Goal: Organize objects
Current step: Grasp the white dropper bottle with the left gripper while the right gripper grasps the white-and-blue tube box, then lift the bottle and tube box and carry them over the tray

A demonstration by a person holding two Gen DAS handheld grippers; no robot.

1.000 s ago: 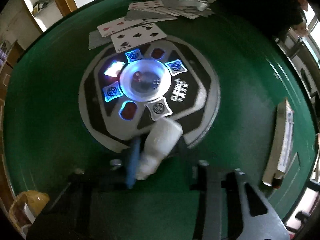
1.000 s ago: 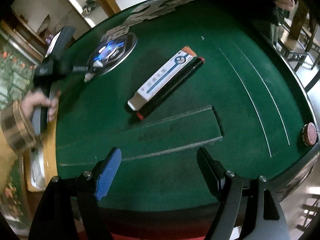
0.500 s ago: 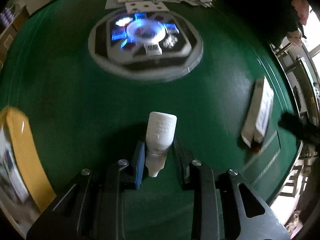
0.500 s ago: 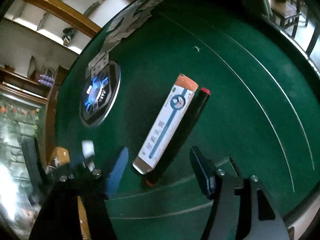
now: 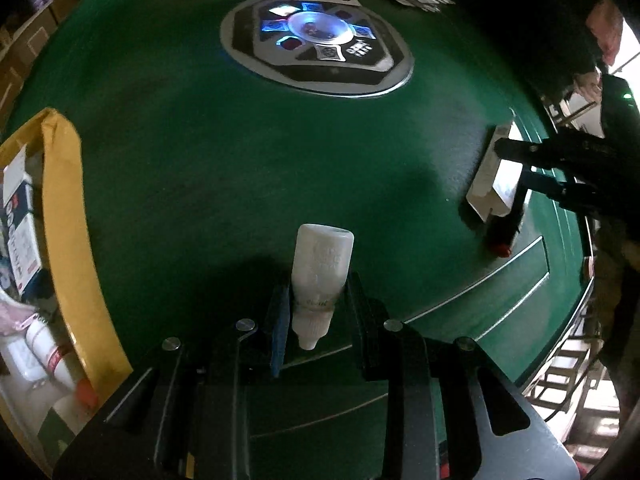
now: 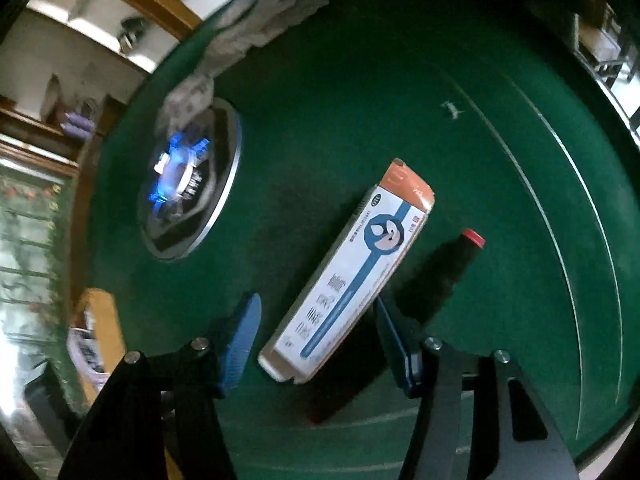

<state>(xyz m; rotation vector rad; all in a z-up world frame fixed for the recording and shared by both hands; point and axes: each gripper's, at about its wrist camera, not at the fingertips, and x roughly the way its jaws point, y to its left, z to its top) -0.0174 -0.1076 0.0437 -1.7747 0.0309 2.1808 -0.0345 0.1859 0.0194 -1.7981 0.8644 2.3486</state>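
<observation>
My left tongs (image 5: 316, 320) are clenched on the neck of a small white plastic dropper bottle (image 5: 320, 272), cap end toward me and its flat base pointing out over the green felt bench (image 5: 200, 180), so I can carry it clear of the surface without it swinging. The yellow-rimmed bin (image 5: 64, 216) at the bench's left edge already holds boxes and bottles, which I judge is where this bottle belongs. My right tongs (image 6: 316, 340) straddle the near end of a long white carton with a blue stripe and orange end flap (image 6: 352, 276); their jaws are closing, but the pads do not yet press on it. I come in across its narrow width because that span fits. A dark tube with a red cap (image 6: 452, 264) lies just beside the carton, so the right pad must slip between them.
</observation>
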